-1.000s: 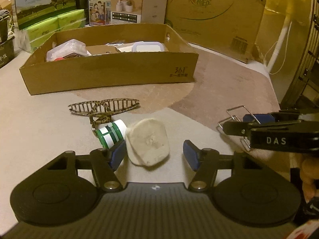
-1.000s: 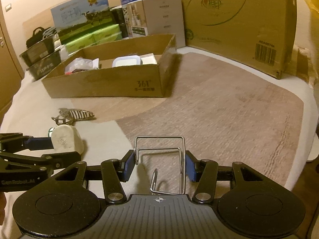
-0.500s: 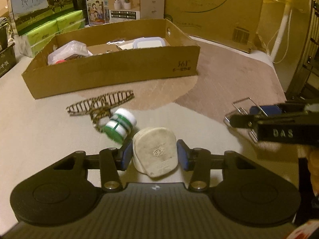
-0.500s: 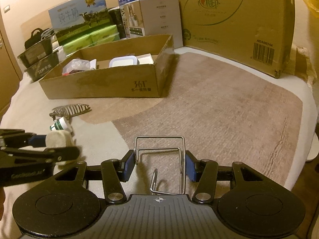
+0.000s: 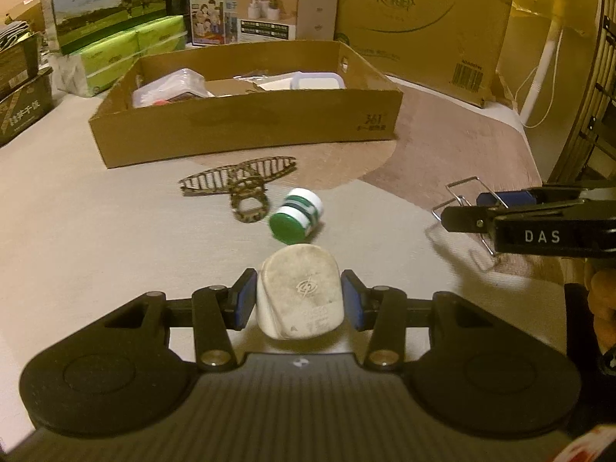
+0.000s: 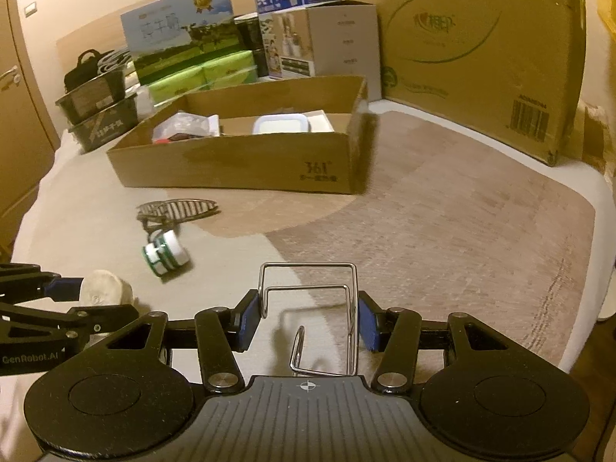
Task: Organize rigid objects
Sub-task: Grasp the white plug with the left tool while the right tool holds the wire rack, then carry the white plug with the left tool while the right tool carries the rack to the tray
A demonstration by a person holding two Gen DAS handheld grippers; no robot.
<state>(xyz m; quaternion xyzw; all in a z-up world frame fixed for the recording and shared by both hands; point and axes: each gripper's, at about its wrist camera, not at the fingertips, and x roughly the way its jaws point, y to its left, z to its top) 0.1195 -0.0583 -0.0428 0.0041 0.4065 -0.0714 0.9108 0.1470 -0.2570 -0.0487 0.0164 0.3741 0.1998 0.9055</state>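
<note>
Farthest back, open cardboard box (image 5: pixel 246 131) on the bedcover (image 5: pixel 77 231), already holding a white-lidded container (image 5: pixel 317 80). Nearer, brown hair clip (image 5: pixel 238 181) and green-capped bottle (image 5: pixel 296 219) lying loose, close together. Clamped in left gripper (image 5: pixel 298 300): white plug (image 5: pixel 300 296), off the cover. Clamped in right gripper (image 6: pixel 308 315): wire rack (image 6: pixel 308 308), likewise lifted.

Off-white plug (image 5: pixel 299 295), green-and-white striped bottle (image 5: pixel 297 218), brown cardboard box (image 5: pixel 246 131)
</note>
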